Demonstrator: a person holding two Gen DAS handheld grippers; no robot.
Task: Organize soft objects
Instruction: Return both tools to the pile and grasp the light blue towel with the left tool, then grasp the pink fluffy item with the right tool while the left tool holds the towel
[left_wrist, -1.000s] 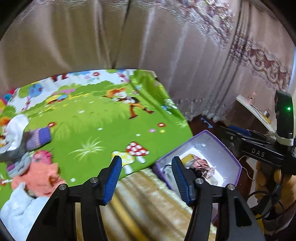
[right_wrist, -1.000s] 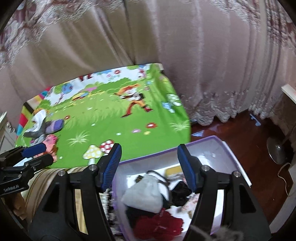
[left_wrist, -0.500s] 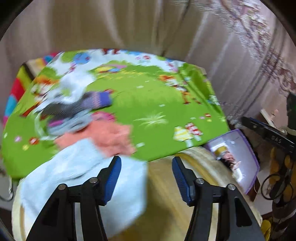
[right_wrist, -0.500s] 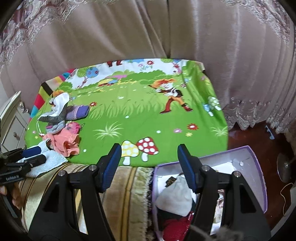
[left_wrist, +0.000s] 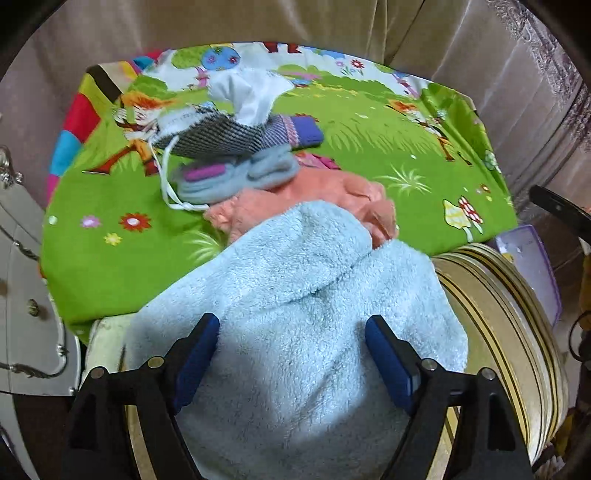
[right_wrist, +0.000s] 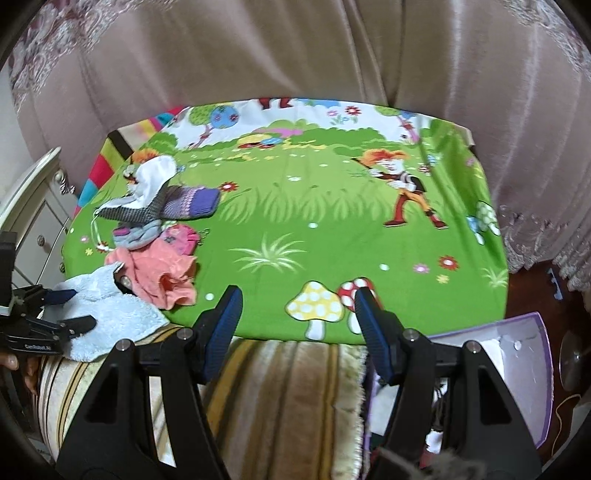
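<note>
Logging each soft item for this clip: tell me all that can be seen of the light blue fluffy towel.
The light blue fluffy terry towel lies crumpled at the near left corner of the green cartoon-print sheet, draping over the striped beige blanket edge. A fold ridge crosses it. Its far end overlaps the crumpled salmon-pink cloth. The left tongs, whose jaws have just been opening, straddle it without pressing.

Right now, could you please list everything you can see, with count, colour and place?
Towel: one, light blue, bed's near left edge, under the left gripper.
Fleece cloth: one, salmon, behind the towel.
Socks: a few, grey, purple and white, piled behind the cloth.
Play sheet: one, green cartoon print, over the bed.
Blanket: one, beige striped, bed's near edge.
Box: one, purple, on the floor right.
Curtain: beige, behind.
Left gripper: open, jaws just widened, over the towel.
Right gripper: open, empty.
</note>
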